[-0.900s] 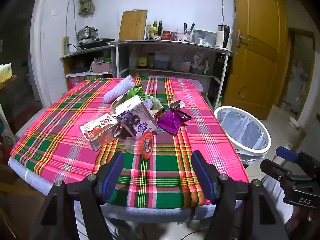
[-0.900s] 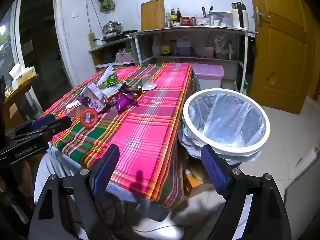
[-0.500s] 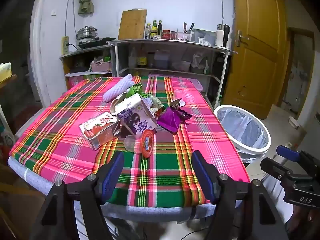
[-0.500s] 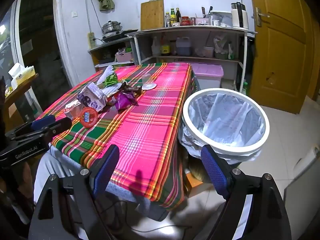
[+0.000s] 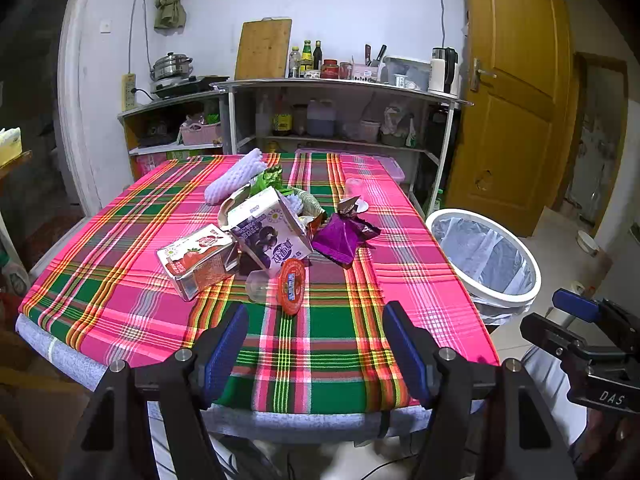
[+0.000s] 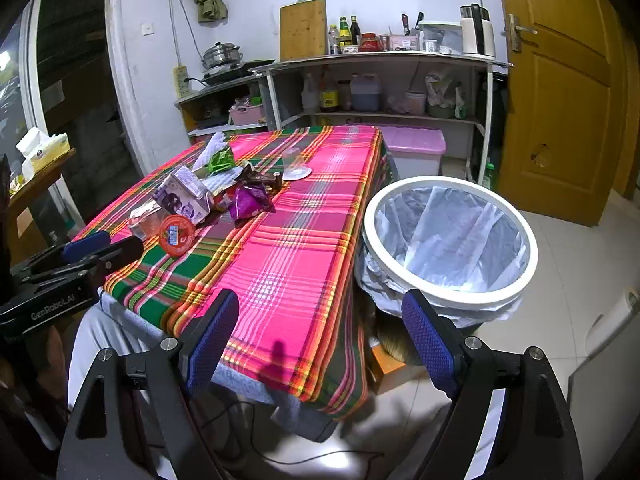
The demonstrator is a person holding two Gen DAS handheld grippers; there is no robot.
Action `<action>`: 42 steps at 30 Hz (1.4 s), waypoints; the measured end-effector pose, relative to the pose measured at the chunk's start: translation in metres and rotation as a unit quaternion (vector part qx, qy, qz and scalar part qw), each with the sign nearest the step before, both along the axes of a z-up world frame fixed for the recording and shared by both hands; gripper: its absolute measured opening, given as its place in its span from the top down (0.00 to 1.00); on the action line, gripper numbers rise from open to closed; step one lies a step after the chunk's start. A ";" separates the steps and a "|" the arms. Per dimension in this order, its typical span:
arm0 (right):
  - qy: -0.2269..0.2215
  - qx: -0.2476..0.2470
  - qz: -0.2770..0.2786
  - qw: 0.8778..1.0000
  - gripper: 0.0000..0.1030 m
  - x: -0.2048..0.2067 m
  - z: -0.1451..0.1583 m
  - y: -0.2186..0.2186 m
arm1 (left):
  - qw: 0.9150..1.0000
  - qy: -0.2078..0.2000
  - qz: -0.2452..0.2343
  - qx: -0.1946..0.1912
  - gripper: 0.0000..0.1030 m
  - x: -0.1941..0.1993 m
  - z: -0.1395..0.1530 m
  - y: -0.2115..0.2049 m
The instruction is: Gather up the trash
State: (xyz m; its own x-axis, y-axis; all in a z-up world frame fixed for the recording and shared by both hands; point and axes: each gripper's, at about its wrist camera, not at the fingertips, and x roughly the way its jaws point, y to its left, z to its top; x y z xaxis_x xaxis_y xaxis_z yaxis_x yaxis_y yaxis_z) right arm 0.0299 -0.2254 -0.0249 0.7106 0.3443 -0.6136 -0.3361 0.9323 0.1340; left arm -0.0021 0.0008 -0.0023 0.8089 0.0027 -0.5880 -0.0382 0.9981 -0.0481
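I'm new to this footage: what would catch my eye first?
The bright pink and green plaid tablecloth dominates. A heap of trash sits mid-table: a purple carton, a red carton and a purple wrapper. A white-rimmed bin with a clear liner stands beside the table's right edge.

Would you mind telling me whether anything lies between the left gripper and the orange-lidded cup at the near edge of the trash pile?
Nothing visible does. Only bare plaid tablecloth lies between the open left gripper and the orange-lidded cup.
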 end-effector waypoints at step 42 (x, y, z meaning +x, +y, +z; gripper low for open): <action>0.002 -0.001 0.000 1.000 0.19 0.001 -0.003 0.001 | 1.000 0.001 0.000 0.000 0.33 0.001 -0.003 0.000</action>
